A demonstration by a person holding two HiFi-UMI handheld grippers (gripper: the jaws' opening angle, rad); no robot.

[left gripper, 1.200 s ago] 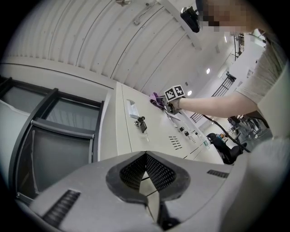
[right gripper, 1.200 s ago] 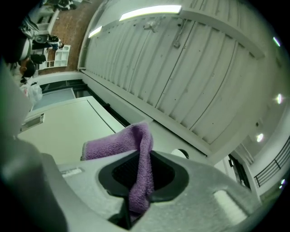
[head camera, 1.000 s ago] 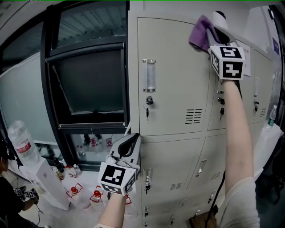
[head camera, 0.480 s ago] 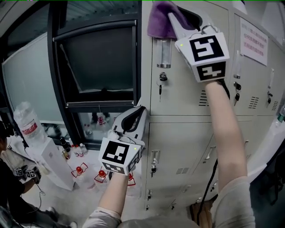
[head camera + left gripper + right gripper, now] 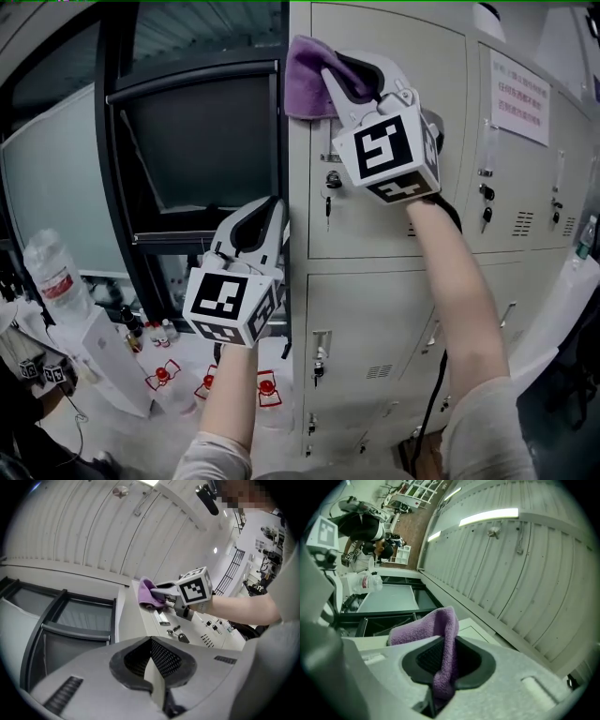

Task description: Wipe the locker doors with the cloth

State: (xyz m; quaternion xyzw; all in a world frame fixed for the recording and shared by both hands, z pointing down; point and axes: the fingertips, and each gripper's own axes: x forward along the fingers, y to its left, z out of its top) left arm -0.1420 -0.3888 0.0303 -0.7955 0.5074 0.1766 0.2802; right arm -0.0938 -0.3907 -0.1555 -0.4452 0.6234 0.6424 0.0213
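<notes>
Cloth (image 5: 305, 80) at top-left edge of locker door (image 5: 394, 211), pinched by right gripper (image 5: 349, 75).
Left gripper (image 5: 265, 214) hangs clear; its view shows jaws together, empty.

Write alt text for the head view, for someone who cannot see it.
The right claw, shut on a purple cloth, holds it against the upper left edge of a beige locker door. The left claw is shut and empty, held lower, in front of a dark window beside the lockers.
</notes>
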